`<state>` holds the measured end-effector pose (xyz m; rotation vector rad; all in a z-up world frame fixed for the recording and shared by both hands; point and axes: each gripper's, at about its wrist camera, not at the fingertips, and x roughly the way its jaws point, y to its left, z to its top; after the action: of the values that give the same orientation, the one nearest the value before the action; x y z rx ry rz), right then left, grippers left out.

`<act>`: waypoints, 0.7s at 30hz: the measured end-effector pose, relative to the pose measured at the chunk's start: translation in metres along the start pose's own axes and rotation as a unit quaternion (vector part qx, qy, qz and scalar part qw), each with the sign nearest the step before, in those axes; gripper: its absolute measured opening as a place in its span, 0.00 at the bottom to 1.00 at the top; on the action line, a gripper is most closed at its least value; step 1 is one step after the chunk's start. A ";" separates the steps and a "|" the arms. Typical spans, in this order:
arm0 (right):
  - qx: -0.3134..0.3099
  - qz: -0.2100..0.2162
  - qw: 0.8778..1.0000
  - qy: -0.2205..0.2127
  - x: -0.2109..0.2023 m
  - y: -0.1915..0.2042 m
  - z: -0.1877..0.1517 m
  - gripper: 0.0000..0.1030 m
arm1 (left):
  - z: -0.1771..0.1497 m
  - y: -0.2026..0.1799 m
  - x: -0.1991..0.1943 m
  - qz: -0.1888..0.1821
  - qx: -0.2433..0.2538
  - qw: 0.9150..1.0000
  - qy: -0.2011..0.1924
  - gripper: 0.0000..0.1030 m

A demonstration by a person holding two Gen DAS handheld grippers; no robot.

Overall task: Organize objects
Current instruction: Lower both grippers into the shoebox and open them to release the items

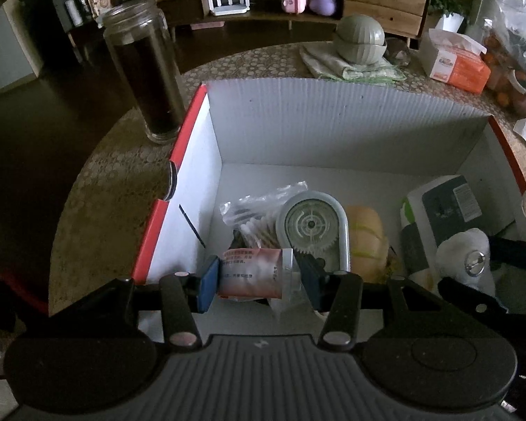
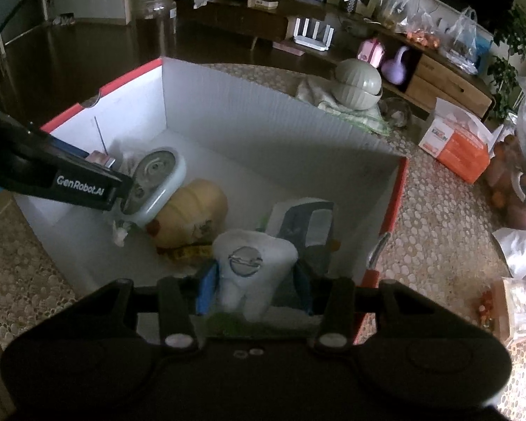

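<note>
A white box with red rims (image 1: 333, 122) (image 2: 249, 112) stands on the table. My left gripper (image 1: 259, 277) is shut on a pink-and-white packet (image 1: 252, 273) and hangs low inside the box's left corner, over a bag of cotton swabs (image 1: 259, 210) and a round grey geared gadget (image 1: 312, 224) (image 2: 157, 179). My right gripper (image 2: 254, 287) is shut on a white tooth-shaped plush (image 2: 252, 266) (image 1: 470, 256) with a metal badge, at the box's near right side. A yellow plush (image 2: 193, 214) (image 1: 364, 235) and a dark-and-white pack (image 2: 305, 224) (image 1: 442, 210) lie on the box floor.
A tall glass jar of dark liquid (image 1: 143, 70) stands left of the box. Behind it are stacked grey-green bowls on a cloth (image 1: 361, 38) (image 2: 357, 84) and an orange tissue box (image 1: 456, 63) (image 2: 456, 140). Plastic bags (image 2: 519, 242) crowd the table's right side.
</note>
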<state>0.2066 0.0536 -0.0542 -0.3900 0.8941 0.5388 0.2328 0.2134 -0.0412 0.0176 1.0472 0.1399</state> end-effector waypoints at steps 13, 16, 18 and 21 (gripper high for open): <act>0.016 0.016 1.000 -0.007 -0.010 -0.001 -0.001 0.52 | -0.004 -0.002 -0.001 0.001 -0.007 1.000 0.006 0.54; 0.020 0.022 0.999 -0.014 -0.018 -0.003 -0.002 0.54 | -0.008 -0.002 -0.007 0.002 -0.012 1.000 0.004 0.61; 0.020 0.024 0.999 -0.019 -0.025 -0.004 -0.003 0.55 | -0.010 -0.001 -0.012 -0.002 -0.017 1.000 0.000 0.64; 0.021 0.028 0.999 -0.027 -0.035 -0.005 -0.005 0.57 | -0.011 -0.002 -0.023 -0.005 -0.022 1.000 -0.007 0.64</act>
<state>0.1879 0.0372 -0.0282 -0.3113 0.8643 0.5786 0.2121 0.2080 -0.0272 -0.0265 1.0308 0.1532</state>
